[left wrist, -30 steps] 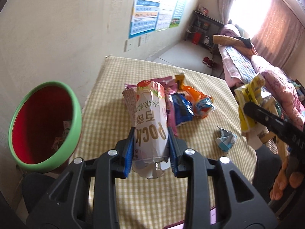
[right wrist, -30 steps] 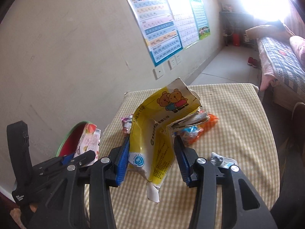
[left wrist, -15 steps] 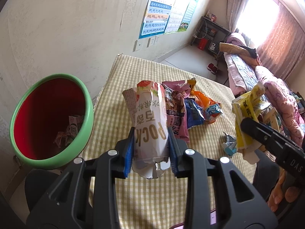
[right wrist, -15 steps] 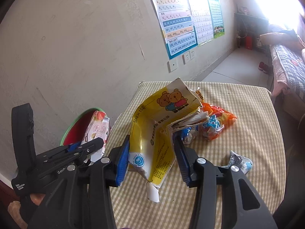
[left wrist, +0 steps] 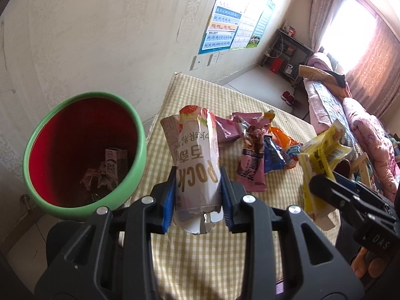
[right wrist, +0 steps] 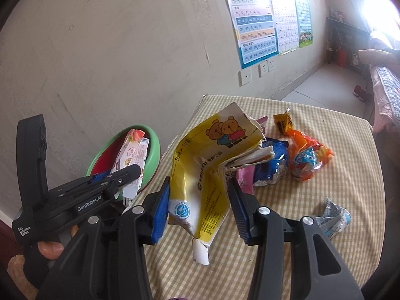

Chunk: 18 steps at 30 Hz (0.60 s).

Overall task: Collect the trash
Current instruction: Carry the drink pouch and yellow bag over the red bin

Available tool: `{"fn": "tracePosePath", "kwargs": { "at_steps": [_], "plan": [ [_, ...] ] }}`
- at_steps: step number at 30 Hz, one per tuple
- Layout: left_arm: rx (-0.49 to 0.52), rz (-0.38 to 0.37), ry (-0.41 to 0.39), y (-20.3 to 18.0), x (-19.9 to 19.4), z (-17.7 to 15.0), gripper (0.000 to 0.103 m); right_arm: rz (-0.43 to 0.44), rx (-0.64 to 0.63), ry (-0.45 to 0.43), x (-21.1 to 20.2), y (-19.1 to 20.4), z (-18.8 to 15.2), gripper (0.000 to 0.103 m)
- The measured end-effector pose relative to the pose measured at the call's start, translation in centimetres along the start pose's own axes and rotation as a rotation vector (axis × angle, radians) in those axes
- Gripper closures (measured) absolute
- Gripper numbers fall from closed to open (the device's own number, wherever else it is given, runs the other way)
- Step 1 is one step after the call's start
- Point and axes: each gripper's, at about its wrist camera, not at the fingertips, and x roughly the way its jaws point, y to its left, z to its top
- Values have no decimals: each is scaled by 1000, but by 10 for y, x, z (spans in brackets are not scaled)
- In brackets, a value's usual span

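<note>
Clamping a white Pocky box (left wrist: 197, 165) end-on, long axis pointing away, the left gripper (left wrist: 197, 200) sits nearer the green-rimmed red bin (left wrist: 136, 135), which lies to its left; the right gripper (right wrist: 200, 202) pinches a crumpled yellow bear carton (right wrist: 200, 175) above the checked table (right wrist: 350, 175).

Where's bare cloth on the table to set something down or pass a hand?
Bare: the near strip of the checked tablecloth below both grippers, and the far end beyond the wrapper pile, toward the wall. Also the right side around the lone crumpled silver wrapper. Crowded: the middle, where the wrappers overlap.
</note>
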Motion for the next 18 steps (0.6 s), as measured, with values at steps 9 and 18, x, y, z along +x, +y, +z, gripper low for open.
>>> {"fn": "tracePosePath", "kwargs": {
  "at_steps": [9,18],
  "plan": [
    [-29,1,-4,12,-1,-1,73,15,-26,28,8,11,-2,59],
    [-54,7,-11,20,-3,-1,73,23,-64,52,18,23,-2,59]
  ]
}}
